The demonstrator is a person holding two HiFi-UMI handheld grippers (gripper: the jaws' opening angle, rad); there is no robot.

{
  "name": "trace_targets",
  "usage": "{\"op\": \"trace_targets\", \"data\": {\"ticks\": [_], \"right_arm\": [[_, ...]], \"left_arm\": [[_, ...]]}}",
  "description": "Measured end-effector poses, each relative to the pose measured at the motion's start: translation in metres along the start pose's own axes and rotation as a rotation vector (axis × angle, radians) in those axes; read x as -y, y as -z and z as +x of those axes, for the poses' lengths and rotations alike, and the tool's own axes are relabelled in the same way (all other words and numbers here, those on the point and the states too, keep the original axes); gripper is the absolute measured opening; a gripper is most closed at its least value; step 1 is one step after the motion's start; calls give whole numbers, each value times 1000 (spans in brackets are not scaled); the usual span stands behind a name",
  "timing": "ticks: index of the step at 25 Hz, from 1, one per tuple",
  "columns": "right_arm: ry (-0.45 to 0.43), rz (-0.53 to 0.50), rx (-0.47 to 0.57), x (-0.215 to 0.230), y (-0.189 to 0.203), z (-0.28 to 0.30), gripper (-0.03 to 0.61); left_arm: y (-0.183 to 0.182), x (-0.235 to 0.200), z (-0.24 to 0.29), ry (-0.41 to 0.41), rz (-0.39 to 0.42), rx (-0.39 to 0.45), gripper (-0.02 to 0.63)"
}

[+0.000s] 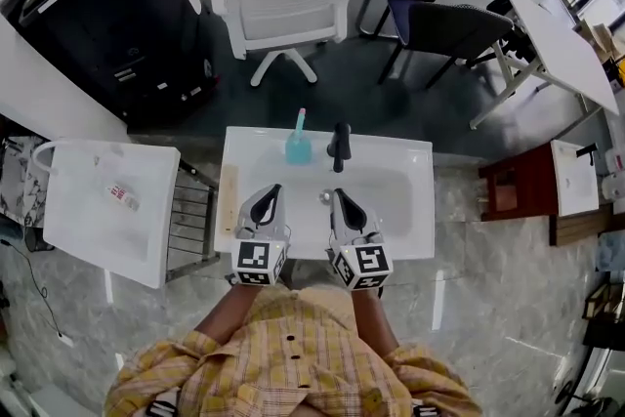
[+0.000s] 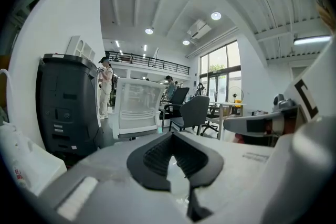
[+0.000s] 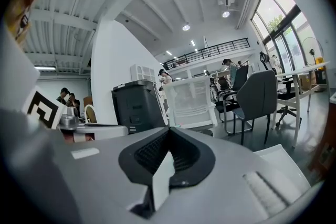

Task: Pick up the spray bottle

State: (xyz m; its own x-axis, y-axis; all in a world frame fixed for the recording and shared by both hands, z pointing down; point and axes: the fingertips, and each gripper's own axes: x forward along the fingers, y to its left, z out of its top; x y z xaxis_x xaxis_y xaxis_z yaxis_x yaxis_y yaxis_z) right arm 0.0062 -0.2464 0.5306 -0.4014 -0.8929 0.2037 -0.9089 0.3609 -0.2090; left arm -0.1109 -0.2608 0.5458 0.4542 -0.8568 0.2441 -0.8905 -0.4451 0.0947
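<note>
Task status: not started in any physical sense; approach only. The spray bottle point(image 1: 298, 147) stands untouched on the back ledge of the white worktop point(image 1: 410, 161), just left of the black faucet point(image 1: 339, 145) and beyond the basin point(image 1: 391, 200). The left gripper point(image 1: 272, 190) and right gripper point(image 1: 335, 194) hang side by side over the near part of the worktop, both aimed away from the person toward the back ledge and well short of the bottle. Left gripper view: jaws pressed together, nothing between them. Right gripper view: jaws likewise pressed together and empty. Remaining, by my estimate: spread one gripper, carry it forward to the bottle, close on the body or neck, lift. The left gripper lies more nearly in line with the bottle. Orientation: the bottle is upright, long axis vertical, blue-green body below and a slim, paler spray head on top. In the steep head view it reads as a short streak running up the picture. Which way the nozzle faces is too small to tell.
</note>
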Motion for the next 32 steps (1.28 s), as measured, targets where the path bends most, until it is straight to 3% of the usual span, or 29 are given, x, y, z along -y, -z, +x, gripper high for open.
{"op": "trace_targets", "data": {"ticks": [15,32], "right_arm": [[-29,28,-52,29,19,36,-6],[-71,42,-76,57,31,52,-6]], "left_arm": [[25,-13,57,-36,-16,-75,-1],[55,-21,117,-94,-31,-132,153]]}}
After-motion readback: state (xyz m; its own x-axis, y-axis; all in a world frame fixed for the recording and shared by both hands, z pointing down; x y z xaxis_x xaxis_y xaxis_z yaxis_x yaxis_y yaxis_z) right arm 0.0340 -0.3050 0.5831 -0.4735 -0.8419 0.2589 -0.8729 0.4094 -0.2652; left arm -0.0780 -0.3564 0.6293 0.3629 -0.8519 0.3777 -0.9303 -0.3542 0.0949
